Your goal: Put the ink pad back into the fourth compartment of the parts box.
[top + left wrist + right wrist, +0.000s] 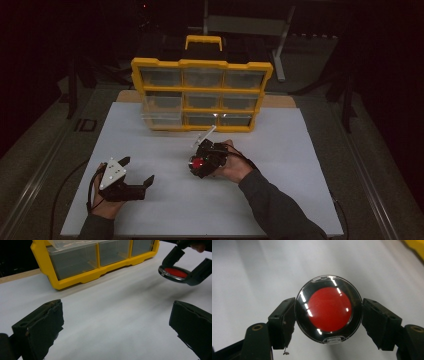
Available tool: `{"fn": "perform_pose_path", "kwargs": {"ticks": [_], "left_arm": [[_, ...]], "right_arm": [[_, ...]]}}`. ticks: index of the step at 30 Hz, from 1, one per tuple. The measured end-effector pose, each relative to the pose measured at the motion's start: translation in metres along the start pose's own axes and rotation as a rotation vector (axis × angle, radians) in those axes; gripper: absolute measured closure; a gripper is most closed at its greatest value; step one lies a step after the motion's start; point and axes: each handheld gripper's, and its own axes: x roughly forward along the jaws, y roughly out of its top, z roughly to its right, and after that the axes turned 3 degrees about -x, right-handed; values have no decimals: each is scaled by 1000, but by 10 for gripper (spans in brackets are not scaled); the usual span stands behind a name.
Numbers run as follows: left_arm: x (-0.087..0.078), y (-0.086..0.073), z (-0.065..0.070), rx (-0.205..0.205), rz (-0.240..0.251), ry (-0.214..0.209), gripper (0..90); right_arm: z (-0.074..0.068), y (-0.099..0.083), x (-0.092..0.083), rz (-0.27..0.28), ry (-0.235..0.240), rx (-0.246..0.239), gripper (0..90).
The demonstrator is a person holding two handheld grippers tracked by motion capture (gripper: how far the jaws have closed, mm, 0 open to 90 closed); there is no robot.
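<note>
Here no writing reads on the round red compact [329, 309]; the right gripper [329, 312] clamps it at three and nine o'clock, while the left gripper [116, 327] gapes wide, holding nothing.

A white table top [280, 190] carries a yellow drawer cabinet [201, 95] standing at its far edge, one clear drawer [161, 119] at the cabinet's lower left pulled out over the white surface.

Black fingers [282, 323], trailing cables, dark grey sleeve [280, 207].
</note>
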Motion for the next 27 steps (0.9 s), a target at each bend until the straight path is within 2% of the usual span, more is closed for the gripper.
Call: {"fn": "perform_pose_path", "kwargs": {"ticks": [9, 21, 27], "left_arm": [[0, 0, 0, 2, 1, -4, 0], [0, 0, 0, 0, 0, -3, 0], [0, 0, 0, 0, 0, -4, 0]], "right_arm": [[3, 7, -11, 42, -2, 13, 295], [8, 20, -27, 70, -24, 4, 295], [11, 26, -32, 82, -12, 10, 295]]}}
